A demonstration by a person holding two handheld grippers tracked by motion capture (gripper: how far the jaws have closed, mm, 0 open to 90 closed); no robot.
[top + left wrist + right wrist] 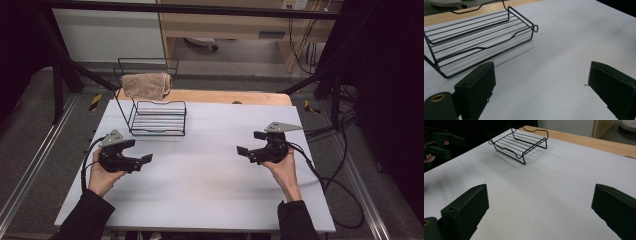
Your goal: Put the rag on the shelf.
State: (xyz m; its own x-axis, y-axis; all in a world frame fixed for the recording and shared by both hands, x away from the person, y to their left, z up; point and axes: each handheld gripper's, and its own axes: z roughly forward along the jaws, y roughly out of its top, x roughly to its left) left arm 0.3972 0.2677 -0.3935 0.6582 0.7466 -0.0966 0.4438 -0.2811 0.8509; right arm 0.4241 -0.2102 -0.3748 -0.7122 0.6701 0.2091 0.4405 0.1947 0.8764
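A black wire rack (159, 119) stands at the back left of the white table (200, 180), and a tan towel (146, 85) hangs over its upper rail. My left gripper (141, 151) hovers low near the table's left side, just in front of the rack, pointing right. Its jaws are open with nothing between them (541, 85), and the rack (479, 37) lies ahead to its left. My right gripper (248, 142) is at the right side, pointing left, jaws open and empty (540, 205). From there the rack (520, 143) sits far ahead.
A wooden board (225, 96) edges the table's far side. Black cables (340, 190) trail off the right edge onto the floor. Dark frame posts (60, 85) stand at both back corners. Bare white tabletop lies between the two grippers.
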